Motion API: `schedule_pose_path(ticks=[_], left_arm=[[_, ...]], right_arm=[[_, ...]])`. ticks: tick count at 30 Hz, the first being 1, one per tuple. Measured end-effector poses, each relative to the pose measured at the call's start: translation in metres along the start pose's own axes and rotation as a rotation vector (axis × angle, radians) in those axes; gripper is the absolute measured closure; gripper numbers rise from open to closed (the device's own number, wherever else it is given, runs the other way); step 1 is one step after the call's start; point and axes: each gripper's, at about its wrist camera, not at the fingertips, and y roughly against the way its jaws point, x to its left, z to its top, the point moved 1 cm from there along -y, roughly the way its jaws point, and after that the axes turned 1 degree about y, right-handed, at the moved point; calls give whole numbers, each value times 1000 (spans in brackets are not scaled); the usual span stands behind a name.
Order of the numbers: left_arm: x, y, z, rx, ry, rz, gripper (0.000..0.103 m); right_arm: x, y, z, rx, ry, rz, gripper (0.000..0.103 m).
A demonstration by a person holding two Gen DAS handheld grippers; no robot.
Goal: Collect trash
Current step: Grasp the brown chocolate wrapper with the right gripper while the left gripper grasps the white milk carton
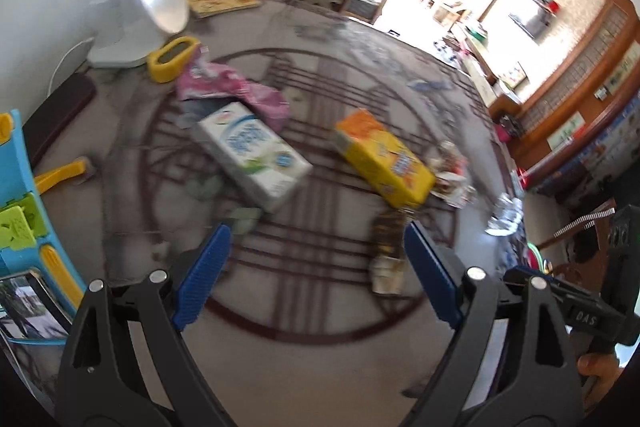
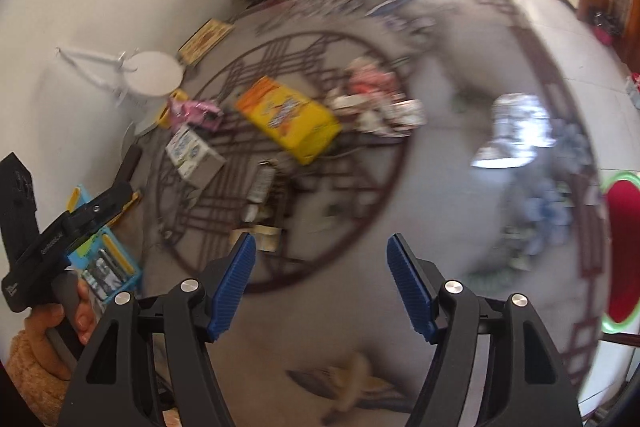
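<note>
Trash lies scattered on a grey table (image 1: 320, 367) with a dark red circle pattern. A white milk carton (image 1: 250, 155) (image 2: 192, 155) lies flat beside a yellow juice carton (image 1: 384, 157) (image 2: 288, 119). A pink wrapper (image 1: 232, 91) (image 2: 196, 113) sits behind the milk carton. Small crumpled wrappers (image 1: 388, 247) (image 2: 260, 203) lie nearer. More crumpled wrappers (image 2: 380, 103) sit past the yellow carton. My left gripper (image 1: 316, 239) hovers open above the table, nothing between its blue pads. My right gripper (image 2: 320, 247) is open too, and empty.
A white desk lamp (image 1: 132, 7) and a yellow clock (image 1: 172, 59) stand at the back left by the wall. A blue stand (image 1: 24, 207) holding a phone is at the left edge. A clear crumpled bag (image 2: 516, 131) lies on the right. A banana peel (image 2: 352, 383) lies near me.
</note>
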Motion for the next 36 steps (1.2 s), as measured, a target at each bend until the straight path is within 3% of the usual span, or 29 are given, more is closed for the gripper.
schedule_pose_path(ticks=[9,14,16,18,20,27,29,30,36], left_arm=[[52,-42,28,32,208,32,15],[54,-78,47,56,272,49,15],[52,-91,52,66,271,57,15],[51,-101,54,74,285,56,14],[49,-111,57,82,301,59,13],[41,-132,64,97,238,98,13],[38,-133,62,105,204,102,21],[38,-134,61,112,186,104,32],[32,-127,49,140,78,63,41]], right_arm=[[53,-71,32,84,55,-17,36],[56,-98,33,142,91,-68,37],[53,-104,31,167,88,-67,44],[50,-110,28,203,95,-62,72],[48,-111,26,218,90,-43,78],[50,-106,22,223,137,-55,82],[52,-103,22,216,173,-75,82],[54,-103,21,215,181,-80,82],[46,-98,21,214,195,-121,82]])
